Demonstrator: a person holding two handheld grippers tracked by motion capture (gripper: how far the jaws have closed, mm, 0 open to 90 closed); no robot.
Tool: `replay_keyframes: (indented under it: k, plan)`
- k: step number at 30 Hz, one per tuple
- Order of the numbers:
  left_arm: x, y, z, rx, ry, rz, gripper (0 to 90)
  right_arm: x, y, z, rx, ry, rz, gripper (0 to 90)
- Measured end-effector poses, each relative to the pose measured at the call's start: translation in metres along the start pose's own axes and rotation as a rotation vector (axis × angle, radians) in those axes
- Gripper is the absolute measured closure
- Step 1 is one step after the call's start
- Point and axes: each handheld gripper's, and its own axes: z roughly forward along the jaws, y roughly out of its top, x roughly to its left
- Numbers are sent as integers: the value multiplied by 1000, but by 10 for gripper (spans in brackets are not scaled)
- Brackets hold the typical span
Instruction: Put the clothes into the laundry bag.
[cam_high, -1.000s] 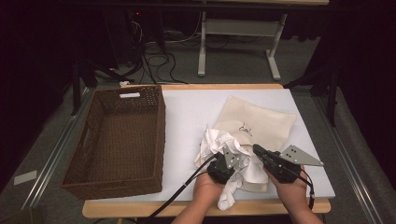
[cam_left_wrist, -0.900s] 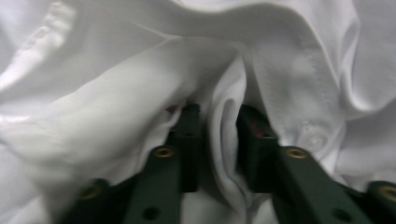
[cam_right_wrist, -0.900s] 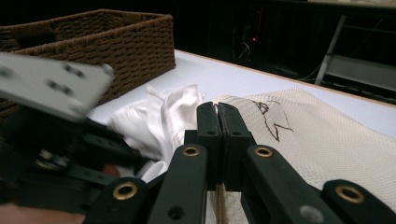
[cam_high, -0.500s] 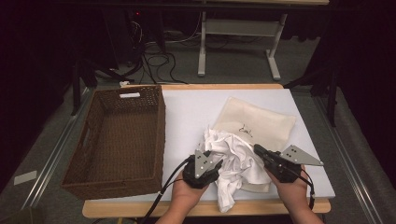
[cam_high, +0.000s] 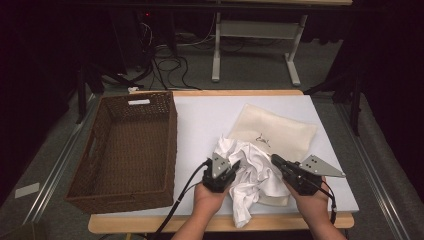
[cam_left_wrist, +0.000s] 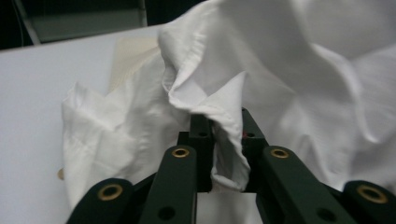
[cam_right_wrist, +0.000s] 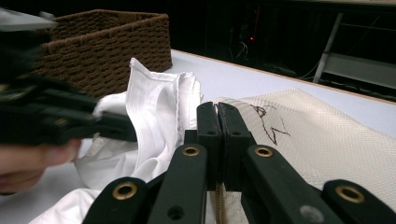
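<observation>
While your left claw (cam_left_wrist: 219, 154) pinches the white shirt (cam_high: 252, 172) and your right claw (cam_right_wrist: 218, 140) is clenched empty, lift toward the basket (cam_high: 125, 145) at nine o'clock.

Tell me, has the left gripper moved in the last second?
Yes. The left gripper has gone left toward the wicker basket, then partway back, clamped on a fold of the white shirt.

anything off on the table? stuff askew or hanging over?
Yes. The white garment lies crumpled on the cream cloth bag, and one end droops over the table's near edge. The bag lies skewed to the table. The left gripper pinches a fold of the garment. The wicker basket looks fine.
</observation>
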Motion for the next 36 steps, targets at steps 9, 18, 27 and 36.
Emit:
replay_keyframes:
  k: [9,18,27,36]
  plan:
    - [-27,-1,25,118,-101,55,857,3,1,3,2,1,-2,896]
    - [-24,7,56,197,-25,45,851,3,1,1,-9,25,14,896]
    - [-22,10,68,205,75,-18,840,8,6,-7,-43,39,6,896]
    - [-19,10,60,119,48,-13,693,4,5,-8,-49,37,20,896]
